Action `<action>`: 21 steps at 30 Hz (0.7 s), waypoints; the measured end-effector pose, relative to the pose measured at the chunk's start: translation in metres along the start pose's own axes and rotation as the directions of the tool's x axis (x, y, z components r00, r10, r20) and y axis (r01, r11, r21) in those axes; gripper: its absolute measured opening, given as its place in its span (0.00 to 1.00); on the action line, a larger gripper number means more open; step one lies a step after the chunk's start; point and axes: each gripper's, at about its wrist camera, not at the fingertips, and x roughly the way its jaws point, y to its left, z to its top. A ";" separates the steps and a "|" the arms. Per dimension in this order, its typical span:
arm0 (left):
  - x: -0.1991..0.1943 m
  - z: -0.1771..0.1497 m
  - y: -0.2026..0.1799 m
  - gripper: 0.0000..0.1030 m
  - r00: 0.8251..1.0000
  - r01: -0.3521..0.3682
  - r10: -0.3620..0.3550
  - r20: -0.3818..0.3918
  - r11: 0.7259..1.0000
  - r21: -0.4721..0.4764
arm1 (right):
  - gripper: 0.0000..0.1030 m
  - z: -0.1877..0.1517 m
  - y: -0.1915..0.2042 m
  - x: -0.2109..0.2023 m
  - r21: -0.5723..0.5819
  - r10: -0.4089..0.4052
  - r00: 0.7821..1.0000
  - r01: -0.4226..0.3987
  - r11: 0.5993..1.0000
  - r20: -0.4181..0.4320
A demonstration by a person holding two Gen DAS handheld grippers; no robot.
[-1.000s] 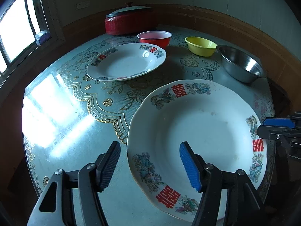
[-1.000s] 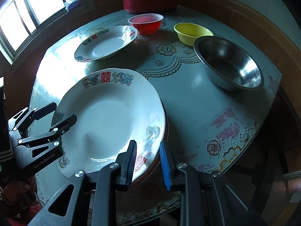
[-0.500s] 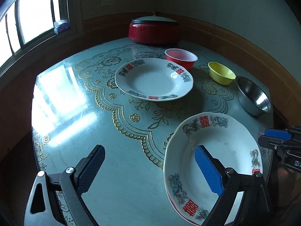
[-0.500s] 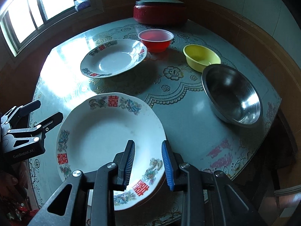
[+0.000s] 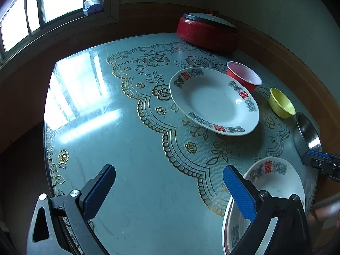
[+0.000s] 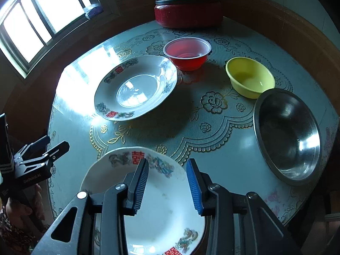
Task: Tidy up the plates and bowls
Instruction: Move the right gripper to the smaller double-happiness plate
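A white patterned plate lies at the near table edge, under and between the open fingers of my right gripper; it also shows in the left wrist view. My left gripper is wide open and empty above bare table, left of that plate. A second patterned plate lies mid-table. Behind and right of it stand a red bowl, a yellow bowl and a steel bowl.
A red lidded pot stands at the table's far edge by the wall. The round glass-topped table has a lace mat. A window is at the left.
Both grippers have pulled back and up from the near plate. My left gripper swung left off it and opened wider. My right gripper's fingers opened wider.
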 end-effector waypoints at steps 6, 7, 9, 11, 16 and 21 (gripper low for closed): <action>0.023 0.026 0.018 0.99 0.999 0.006 -0.010 -0.045 0.996 -0.093 | 0.38 0.038 -0.015 0.022 0.056 0.039 0.999 -0.038 0.998 -0.014; 0.026 0.030 0.020 0.99 0.999 0.006 -0.011 -0.051 0.995 -0.103 | 0.38 0.045 -0.018 0.027 0.068 0.049 0.999 -0.047 0.997 -0.019; 0.035 0.038 0.022 0.99 0.998 0.004 -0.012 -0.065 0.993 -0.116 | 0.39 0.058 -0.023 0.037 0.089 0.055 0.998 -0.051 0.995 -0.033; 0.041 0.046 0.024 0.99 0.998 0.007 -0.016 -0.068 0.992 -0.128 | 0.40 0.071 -0.027 0.045 0.112 0.078 0.996 -0.073 0.991 -0.039; 0.059 0.062 0.026 0.99 0.996 0.018 -0.033 -0.085 0.986 -0.168 | 0.53 0.099 -0.030 0.066 0.152 0.115 0.993 -0.108 0.983 -0.040; 0.076 0.078 0.022 0.99 0.995 0.023 -0.039 -0.088 0.985 -0.173 | 0.54 0.121 -0.029 0.090 0.164 0.127 0.990 -0.115 0.980 -0.065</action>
